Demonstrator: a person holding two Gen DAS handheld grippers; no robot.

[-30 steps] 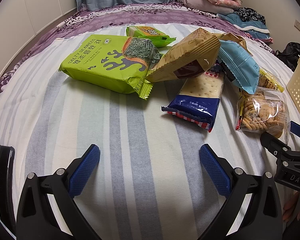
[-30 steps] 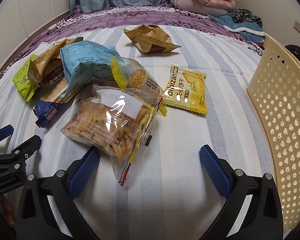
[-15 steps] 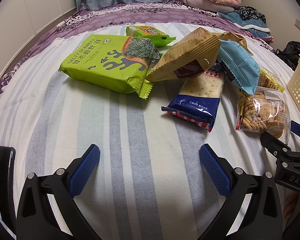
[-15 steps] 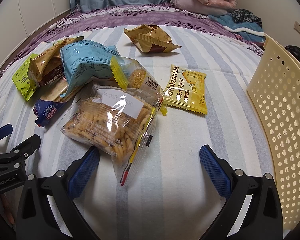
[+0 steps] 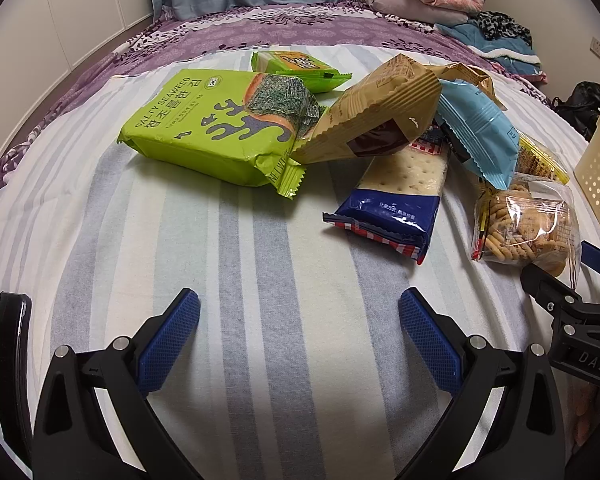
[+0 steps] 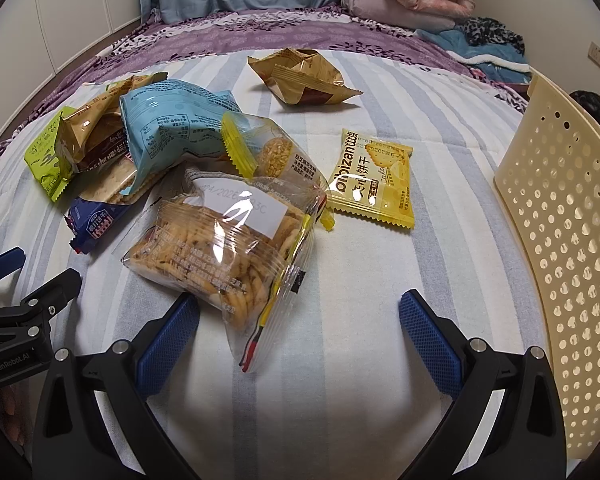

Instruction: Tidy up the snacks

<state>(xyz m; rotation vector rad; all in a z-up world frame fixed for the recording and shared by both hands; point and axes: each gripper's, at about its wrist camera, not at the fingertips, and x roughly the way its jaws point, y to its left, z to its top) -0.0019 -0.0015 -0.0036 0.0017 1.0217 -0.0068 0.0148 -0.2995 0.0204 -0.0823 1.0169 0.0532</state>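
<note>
Several snack packs lie on a striped bed sheet. A green seaweed pack (image 5: 216, 128), a brown pack (image 5: 376, 116), a blue cracker pack (image 5: 396, 200), a light blue pack (image 5: 480, 132) and a clear bag of biscuits (image 5: 524, 224) show in the left wrist view. My left gripper (image 5: 299, 320) is open and empty, short of the packs. In the right wrist view the clear biscuit bag (image 6: 220, 248) lies just ahead of my open, empty right gripper (image 6: 299, 320), close to its left finger (image 6: 168, 340). A yellow pack (image 6: 374, 180) and a brown pack (image 6: 300, 76) lie beyond.
A cream perforated basket (image 6: 568, 248) stands at the right edge of the bed. Folded clothes (image 6: 412, 0) and a purple cover (image 6: 260, 36) lie at the far end. The other gripper (image 6: 20, 312) shows at the left of the right wrist view.
</note>
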